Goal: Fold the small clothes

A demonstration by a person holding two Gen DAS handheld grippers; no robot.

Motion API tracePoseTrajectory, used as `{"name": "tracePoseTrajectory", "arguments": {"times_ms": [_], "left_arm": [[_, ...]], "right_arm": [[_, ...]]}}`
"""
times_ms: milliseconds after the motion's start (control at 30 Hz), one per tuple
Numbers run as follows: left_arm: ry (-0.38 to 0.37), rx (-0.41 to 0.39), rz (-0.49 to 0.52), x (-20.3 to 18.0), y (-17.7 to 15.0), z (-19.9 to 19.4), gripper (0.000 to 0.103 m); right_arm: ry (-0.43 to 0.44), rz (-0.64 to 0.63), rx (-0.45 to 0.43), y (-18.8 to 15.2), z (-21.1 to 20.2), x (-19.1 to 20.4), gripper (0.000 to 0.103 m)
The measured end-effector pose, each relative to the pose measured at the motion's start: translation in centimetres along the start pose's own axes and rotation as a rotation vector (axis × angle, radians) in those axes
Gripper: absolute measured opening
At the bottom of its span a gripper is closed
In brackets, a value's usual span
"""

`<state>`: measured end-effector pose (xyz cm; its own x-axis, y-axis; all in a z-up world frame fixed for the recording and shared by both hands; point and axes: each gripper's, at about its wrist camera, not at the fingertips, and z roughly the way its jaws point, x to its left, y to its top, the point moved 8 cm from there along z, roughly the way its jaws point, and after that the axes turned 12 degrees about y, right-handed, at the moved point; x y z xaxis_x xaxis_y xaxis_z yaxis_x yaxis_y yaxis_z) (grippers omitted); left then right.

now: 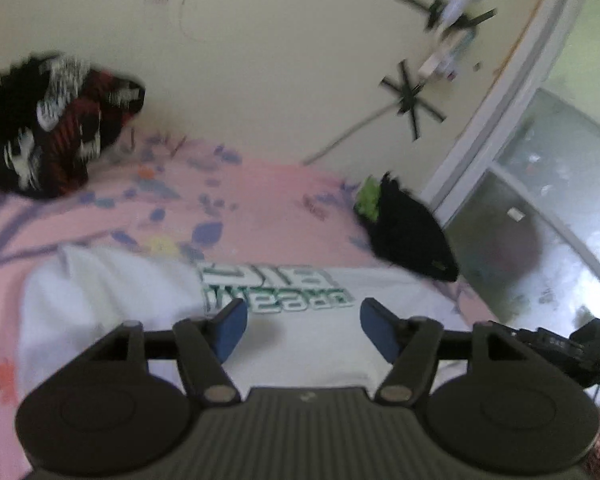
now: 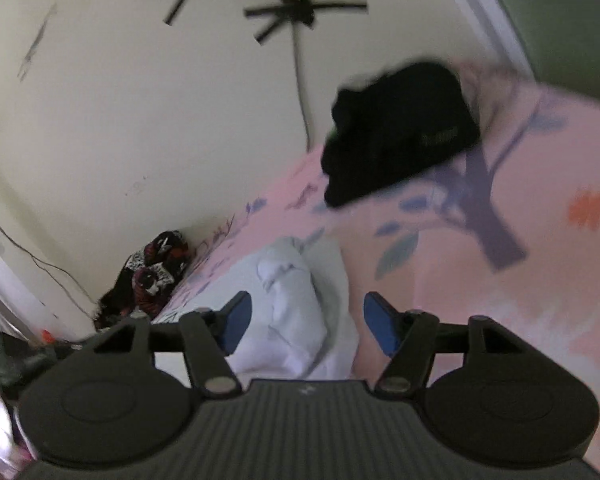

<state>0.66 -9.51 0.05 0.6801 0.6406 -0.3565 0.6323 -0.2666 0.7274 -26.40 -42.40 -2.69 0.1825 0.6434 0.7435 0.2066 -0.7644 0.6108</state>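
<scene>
A white T-shirt [image 1: 112, 292] with green lettering lies spread on the pink bedsheet [image 1: 260, 196]. My left gripper [image 1: 303, 322] hovers just over the shirt near the lettering, open, with nothing between its blue pads. In the right wrist view, a bunched, rumpled part of the white shirt [image 2: 296, 300] lies under my right gripper [image 2: 307, 320], which is open, its pads apart from the cloth. The view is tilted and blurred.
A black folded garment [image 1: 410, 232] with a green piece lies at the bed's far right corner, also the black garment [image 2: 396, 132]. A black, red and white patterned cloth [image 1: 48, 120] is heaped at the far left by the wall. A glass door [image 1: 540, 200] stands right.
</scene>
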Motion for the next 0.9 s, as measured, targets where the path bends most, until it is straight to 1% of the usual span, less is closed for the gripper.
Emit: {"name": "tracePoseTrajectory", "arguments": {"times_ms": [33,67,100,133,167,200,233,267,300,367,400,467,567,600,633,667,700,733,767,800,900], "left_arm": [[0.019,0.015,-0.011,0.3,-0.2,0.9,0.063],[0.034,0.031,-0.021,0.7,-0.4,1.6,0.060],[0.047,0.044,-0.029,1.1,-0.9,2.0,0.053],[0.065,0.053,-0.032,1.5,-1.2,2.4,0.049],[0.101,0.059,-0.027,1.9,-1.6,3.0,0.036],[0.134,0.045,-0.013,2.3,-2.0,3.2,0.025],[0.160,0.021,0.013,2.4,-2.1,3.3,0.024],[0.166,0.013,0.020,2.5,-2.2,3.3,0.021],[0.166,0.012,0.004,2.7,-2.3,3.3,0.018],[0.162,0.018,-0.028,3.3,-2.2,3.4,0.012],[0.151,0.023,-0.043,3.6,-2.2,3.4,0.011],[0.125,0.031,-0.073,4.0,-2.1,3.1,0.011],[0.092,0.034,-0.103,4.3,-2.1,2.5,0.011],[0.069,0.030,-0.126,4.5,-2.0,1.9,0.014],[0.042,0.010,-0.152,4.9,-1.8,0.9,0.015],[0.019,-0.024,-0.174,5.3,-1.6,-0.3,0.021],[0.002,-0.063,-0.197,6.0,-1.4,-1.7,0.030],[-0.008,-0.097,-0.220,6.6,-1.3,-3.0,0.035],[-0.020,-0.143,-0.252,7.6,-1.3,-4.8,0.044],[-0.022,-0.176,-0.275,8.6,-1.3,-6.3,0.049],[0.033,-0.239,-0.331,11.4,-1.8,-9.7,0.051]], "right_arm": [[0.006,0.014,0.017,-0.3,0.6,-0.1,0.061],[0.009,0.024,0.040,-0.7,1.3,-0.2,0.063],[0.018,0.037,0.064,-1.2,2.1,-0.3,0.063],[0.026,0.035,0.046,-1.2,2.9,0.0,0.063],[0.048,0.035,0.048,-1.5,3.7,0.5,0.063],[0.071,0.034,0.058,-1.8,4.5,1.1,0.058],[0.094,0.037,0.073,-2.1,5.1,1.7,0.052],[0.110,0.039,0.087,-2.5,6.0,2.3,0.049],[0.120,0.037,0.111,-2.9,6.9,3.0,0.041],[0.139,0.069,0.131,-3.1,8.0,3.7,0.032],[0.160,0.078,0.126,-2.8,8.1,4.2,0.026],[0.215,0.048,0.103,-1.7,7.9,6.4,0.023],[0.278,-0.093,0.103,-0.4,7.6,11.7,0.023],[0.295,-0.141,0.112,-0.3,7.9,13.4,0.023],[0.313,-0.197,0.129,-0.5,8.3,15.4,0.023],[0.326,-0.244,0.149,-0.8,8.9,17.1,0.023],[0.339,-0.288,0.171,-1.3,9.6,18.6,0.023],[0.354,-0.336,0.201,-2.0,10.6,20.4,0.023],[0.366,-0.373,0.233,-2.7,11.7,21.8,0.023],[0.377,-0.406,0.266,-3.6,12.8,23.0,0.023],[0.412,-0.502,0.381,-7.4,16.7,26.4,0.023]]}}
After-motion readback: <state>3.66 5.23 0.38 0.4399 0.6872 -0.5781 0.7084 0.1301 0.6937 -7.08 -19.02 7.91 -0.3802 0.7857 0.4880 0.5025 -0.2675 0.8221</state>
